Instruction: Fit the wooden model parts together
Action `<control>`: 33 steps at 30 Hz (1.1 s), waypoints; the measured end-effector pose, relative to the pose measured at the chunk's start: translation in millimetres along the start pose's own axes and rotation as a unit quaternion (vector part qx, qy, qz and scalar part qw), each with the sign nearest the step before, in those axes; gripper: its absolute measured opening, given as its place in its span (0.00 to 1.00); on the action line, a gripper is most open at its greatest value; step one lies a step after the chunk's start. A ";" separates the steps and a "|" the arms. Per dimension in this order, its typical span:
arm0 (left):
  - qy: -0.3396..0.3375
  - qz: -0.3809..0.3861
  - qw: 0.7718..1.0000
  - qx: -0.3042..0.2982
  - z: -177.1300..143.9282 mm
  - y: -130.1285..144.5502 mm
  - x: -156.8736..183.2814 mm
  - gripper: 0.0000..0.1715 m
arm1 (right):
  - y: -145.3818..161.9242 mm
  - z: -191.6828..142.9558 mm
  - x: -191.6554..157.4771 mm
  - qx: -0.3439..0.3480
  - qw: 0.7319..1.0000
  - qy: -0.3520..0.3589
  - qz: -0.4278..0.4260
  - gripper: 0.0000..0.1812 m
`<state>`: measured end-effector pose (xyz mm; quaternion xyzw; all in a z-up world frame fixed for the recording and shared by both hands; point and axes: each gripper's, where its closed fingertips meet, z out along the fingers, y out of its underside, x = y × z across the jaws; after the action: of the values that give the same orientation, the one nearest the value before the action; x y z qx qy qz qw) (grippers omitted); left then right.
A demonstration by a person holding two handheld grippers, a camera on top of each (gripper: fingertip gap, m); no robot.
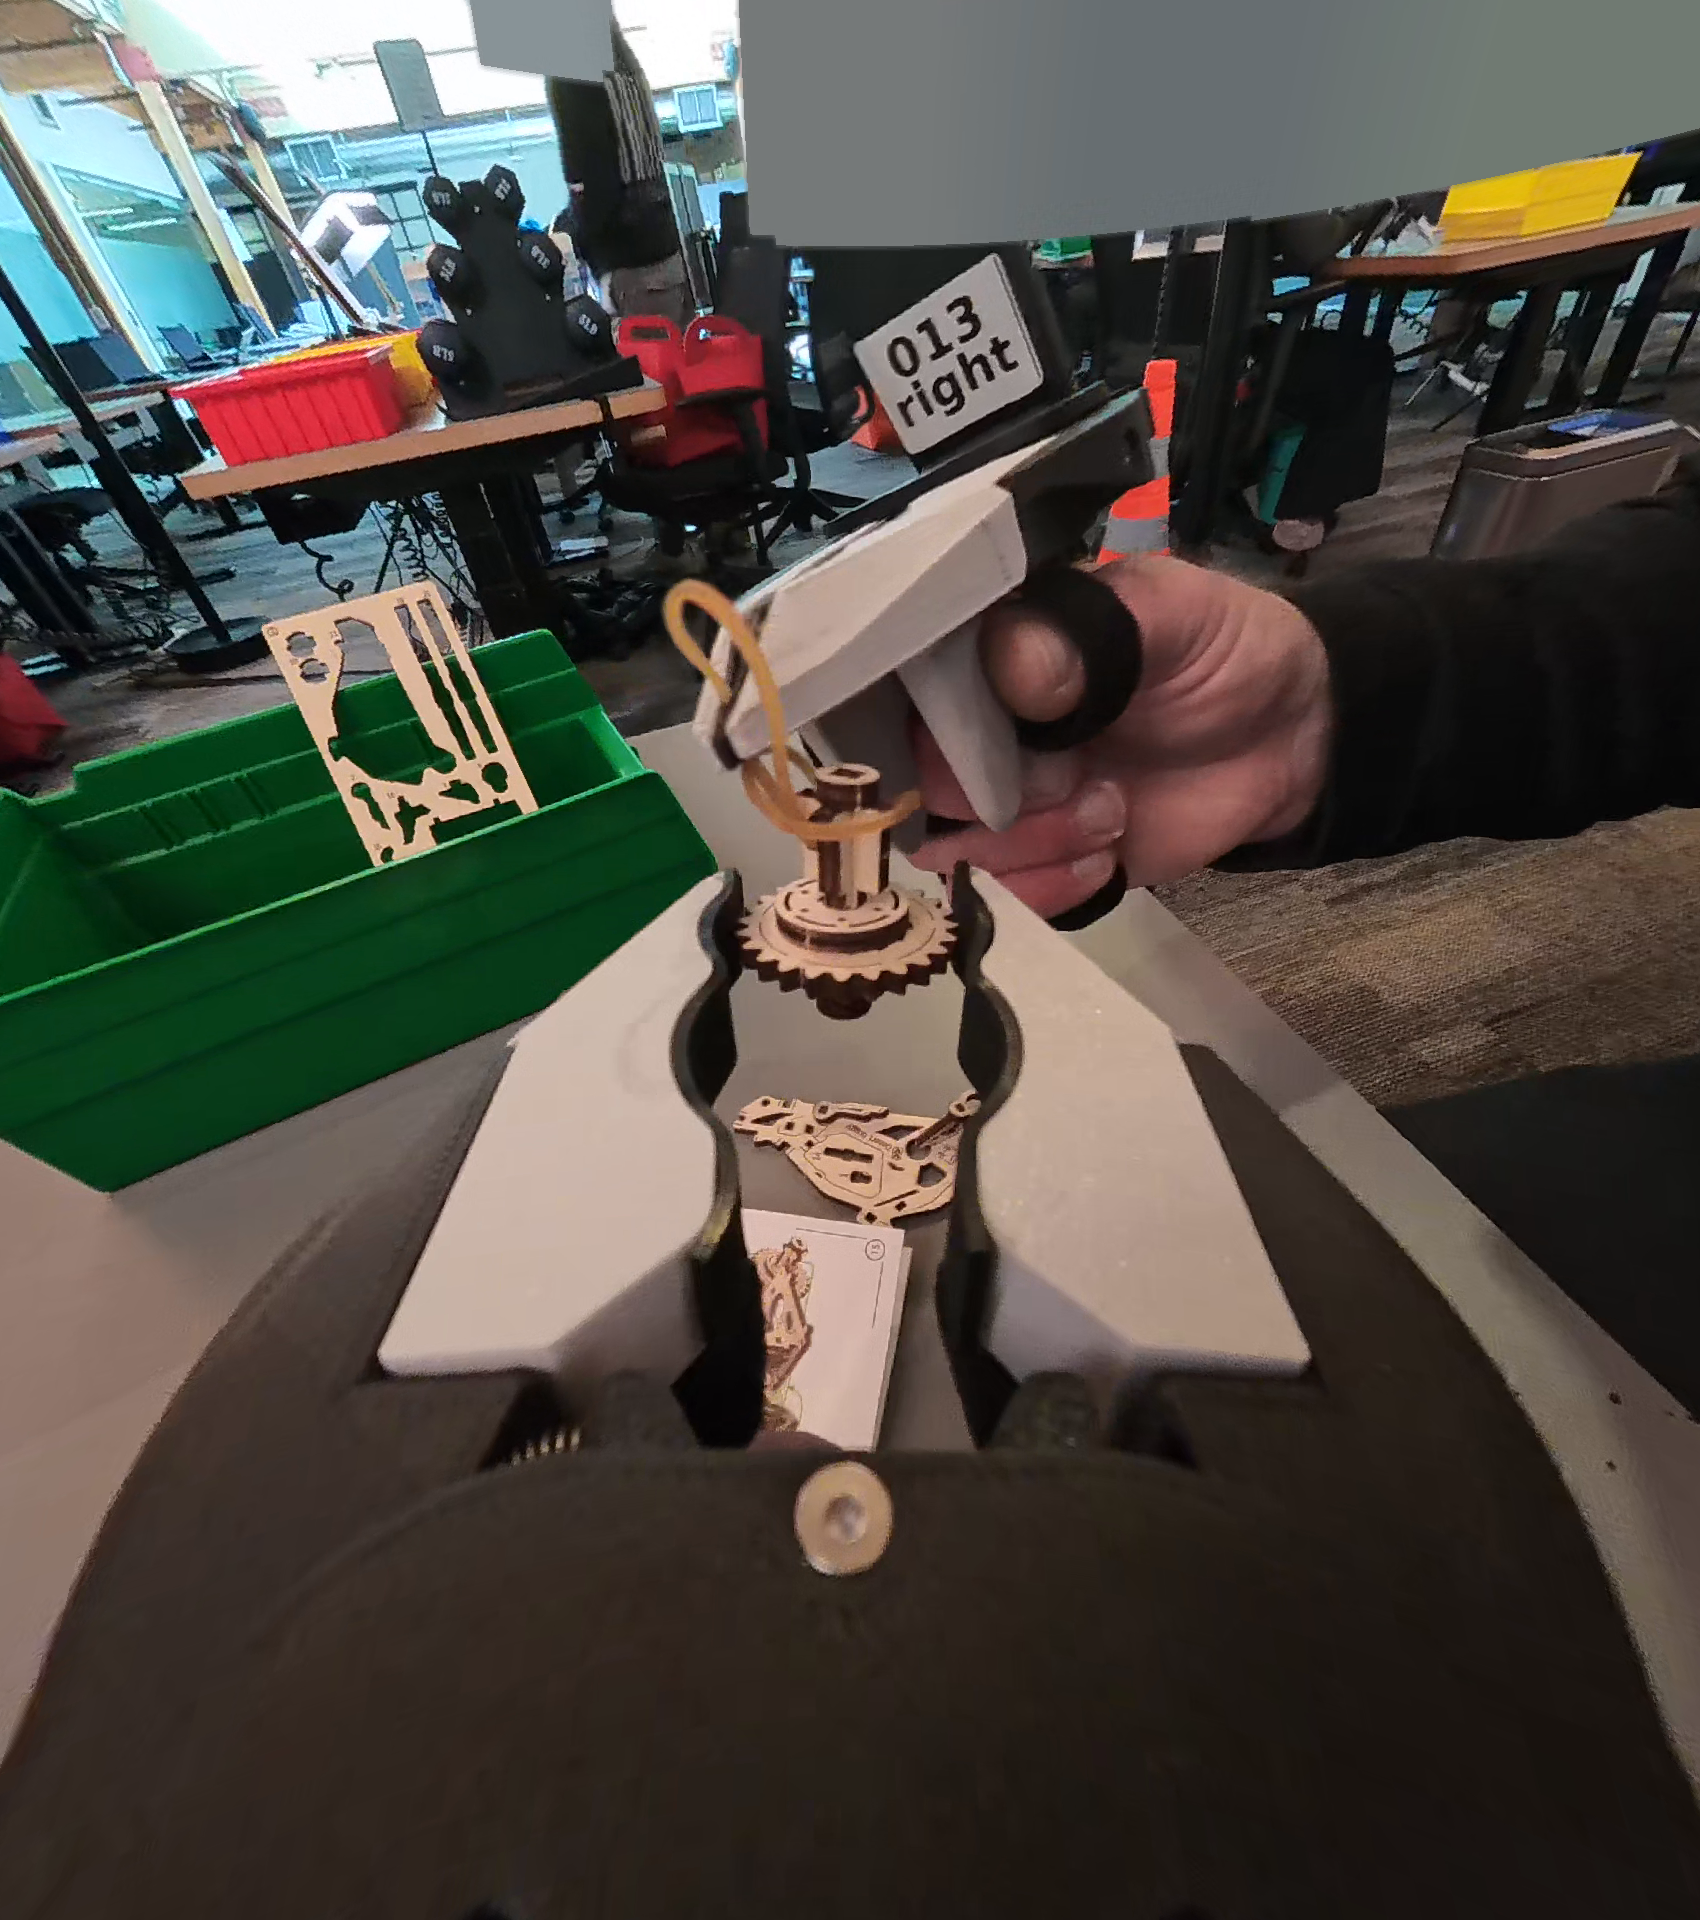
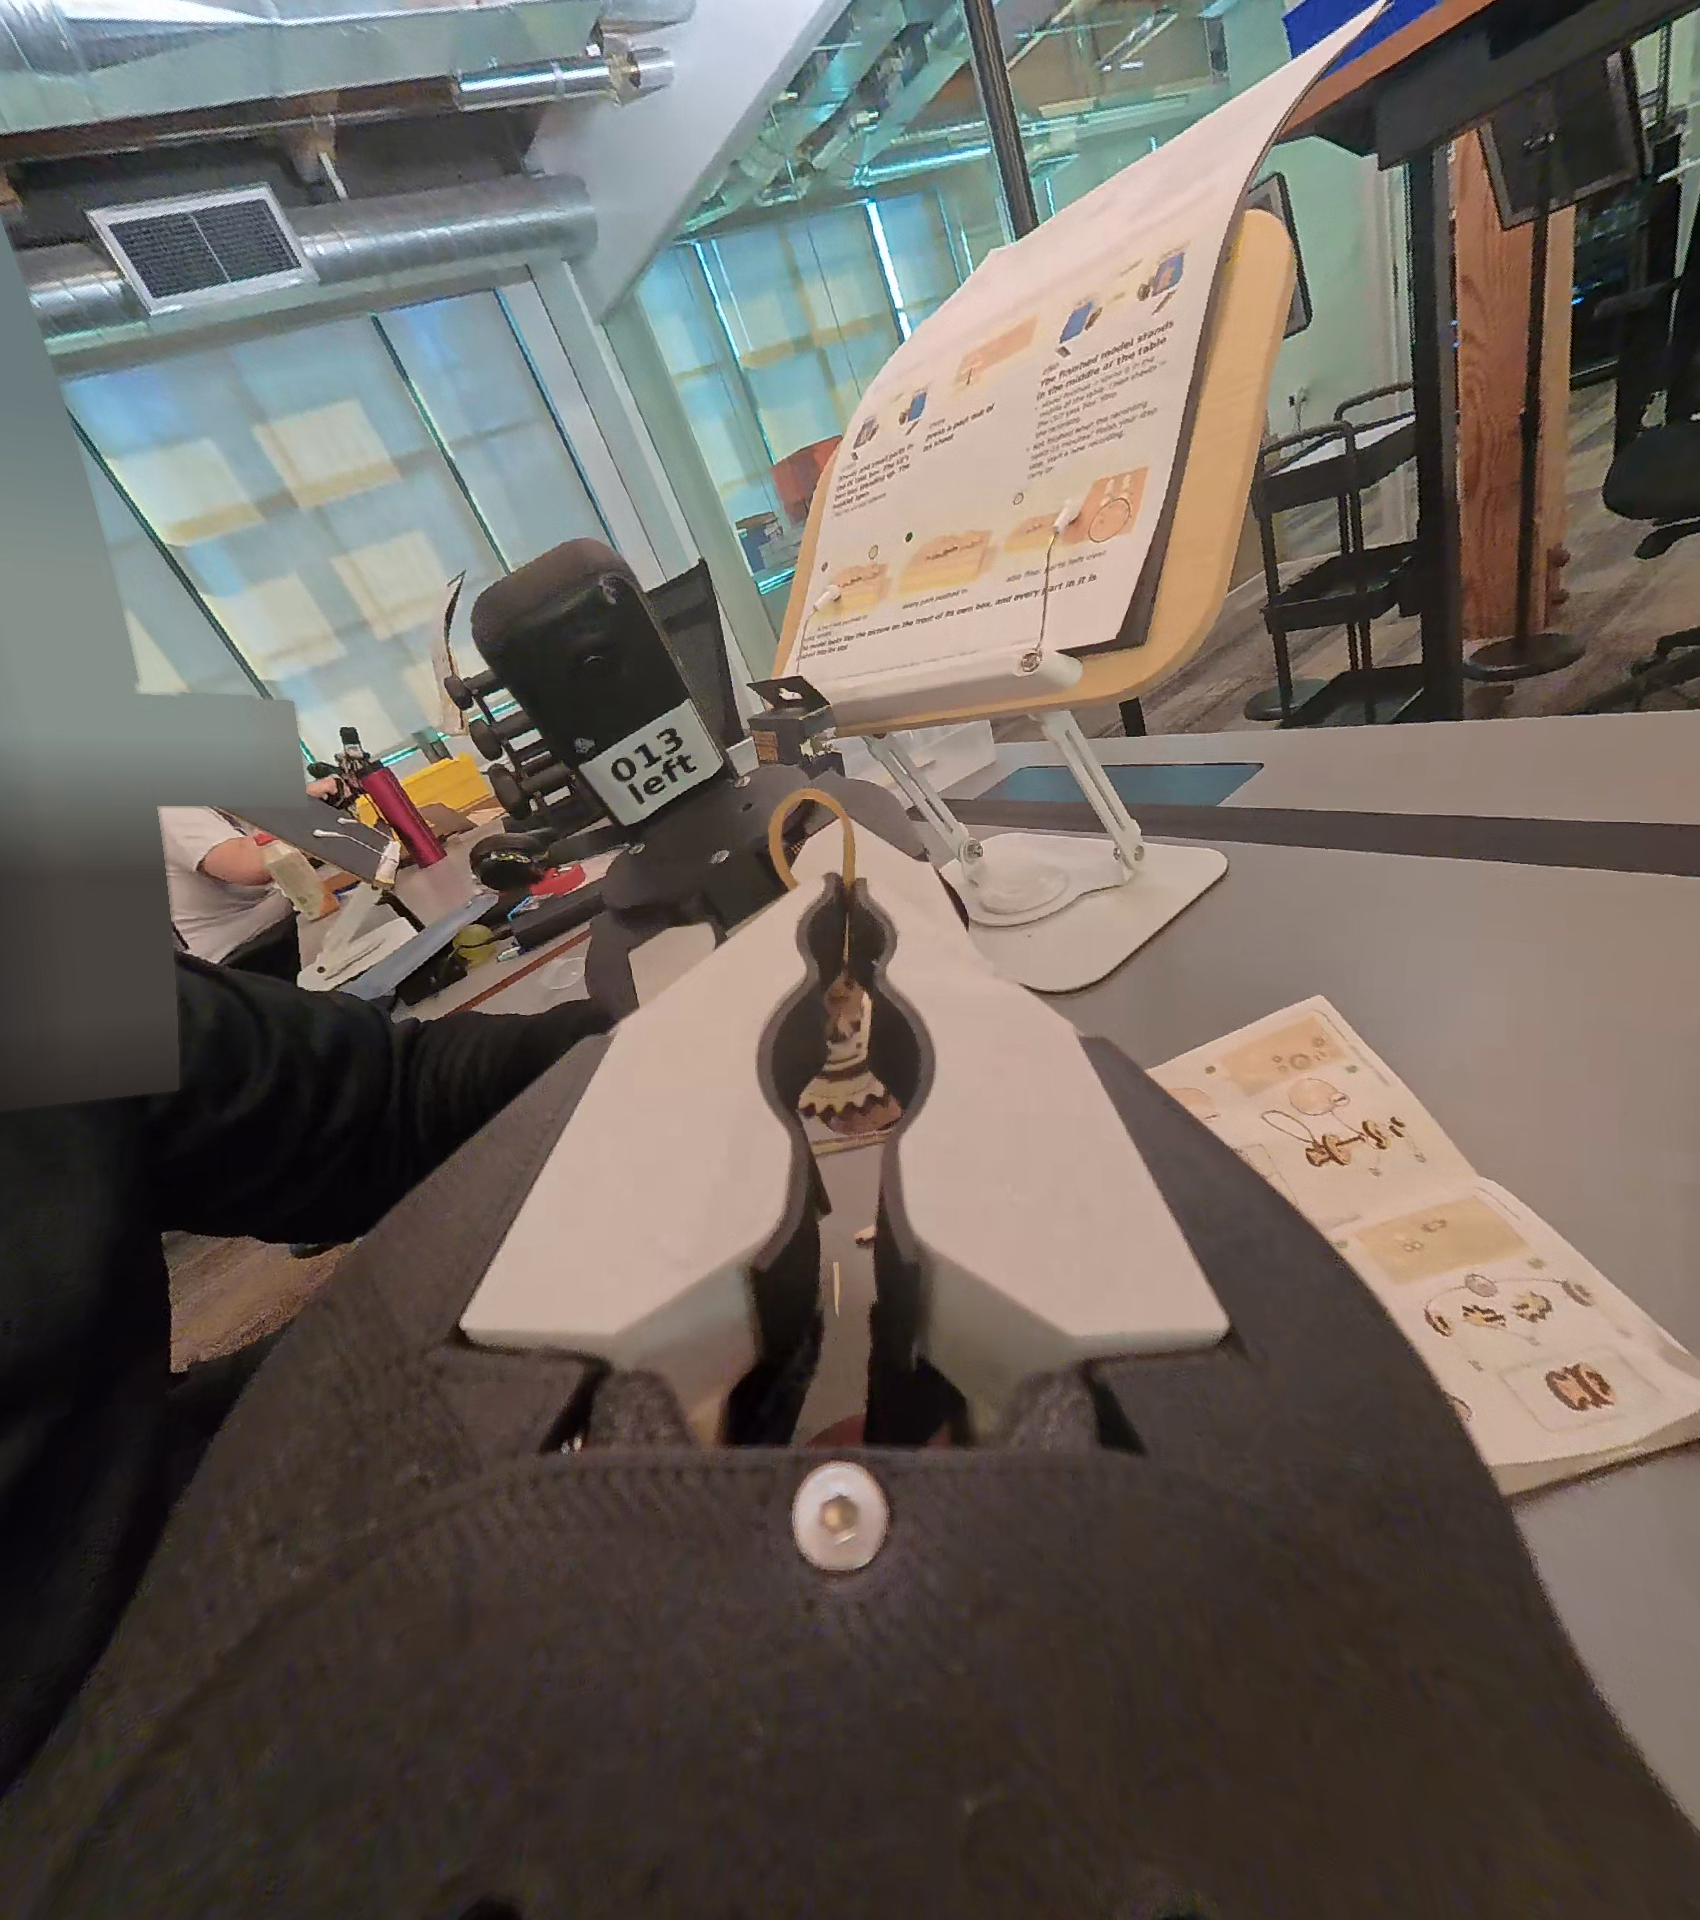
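My left gripper (image 1: 846,914) is shut on a wooden gear assembly (image 1: 846,940), its pads pressing the toothed rim on both sides, and holds it above the grey table (image 1: 98,1299). A wooden spindle (image 1: 846,873) stands up from the gear. My right gripper (image 1: 721,727) comes in from the upper right, shut on a tan rubber band (image 1: 832,826) that wraps around the spindle. In the right wrist view my right gripper (image 2: 844,894) pinches the band (image 2: 812,795) at its tips, and the gear assembly (image 2: 846,1101) shows through the gap behind them.
A green bin (image 1: 202,935) at left holds a punched-out wooden sheet (image 1: 399,717). A wooden sheet scrap (image 1: 856,1153) and a booklet (image 1: 825,1320) lie under my left gripper. An open leaflet (image 2: 1397,1226) and a page stand (image 2: 1033,468) are at right. Tip to tip, the grippers are about 5 cm apart.
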<state>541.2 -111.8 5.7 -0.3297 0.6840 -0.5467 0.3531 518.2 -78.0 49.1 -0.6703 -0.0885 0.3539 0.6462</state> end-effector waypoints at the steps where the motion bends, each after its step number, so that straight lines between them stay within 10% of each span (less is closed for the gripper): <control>1: -0.002 0.004 1.000 -0.002 -0.4 0.0 -0.3 0.22 | -1.1 0.2 -0.5 0.002 1.000 0.000 0.000 0.00; 22: 0.031 0.040 0.998 -0.035 3.6 6.7 16.9 0.22 | -55.5 -7.4 -11.3 0.031 0.998 0.014 -0.055 0.00; 33: -0.068 0.176 0.981 -0.043 -17.1 -17.2 -1.2 0.22 | -33.8 -12.1 -15.8 -0.023 0.999 -0.004 -0.032 0.10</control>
<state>528.5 -105.2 25.4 -0.2553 0.7285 -0.4228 0.4748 525.1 -91.8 85.1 -0.6805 -0.1204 0.3339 0.6411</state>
